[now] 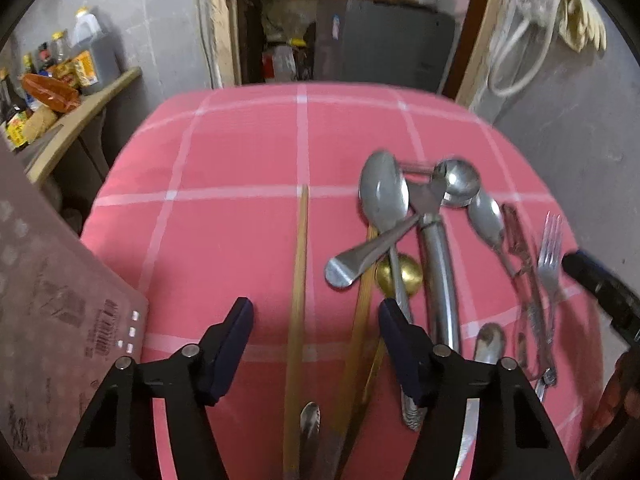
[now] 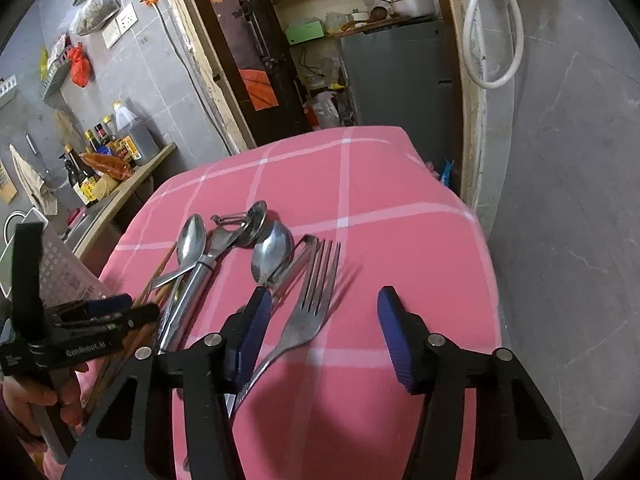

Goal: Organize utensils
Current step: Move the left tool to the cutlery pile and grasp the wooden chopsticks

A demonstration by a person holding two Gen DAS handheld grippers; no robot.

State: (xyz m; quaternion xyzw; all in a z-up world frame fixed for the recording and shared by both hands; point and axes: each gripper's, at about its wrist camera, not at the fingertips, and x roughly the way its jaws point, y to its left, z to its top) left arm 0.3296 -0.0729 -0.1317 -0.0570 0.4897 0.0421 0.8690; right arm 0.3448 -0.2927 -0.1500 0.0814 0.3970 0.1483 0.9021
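A heap of metal utensils lies on a pink checked tablecloth (image 1: 240,152). In the left wrist view I see a large spoon (image 1: 382,192), a thick steel handle (image 1: 440,280), a brass spoon bowl (image 1: 400,274), a fork (image 1: 550,256) and two wooden chopsticks (image 1: 298,300). My left gripper (image 1: 316,320) is open, low over the chopsticks, holding nothing. In the right wrist view my right gripper (image 2: 324,312) is open just above the fork (image 2: 312,308), which lies between its fingers. Spoons (image 2: 272,252) and a peeler (image 2: 240,224) lie beyond.
A perforated translucent basket (image 1: 52,340) stands at the table's left edge. A side shelf (image 1: 92,100) holds sauce bottles and packets. A doorway with a grey fridge (image 1: 380,40) is behind the table. A white hose (image 2: 492,40) hangs on the right wall.
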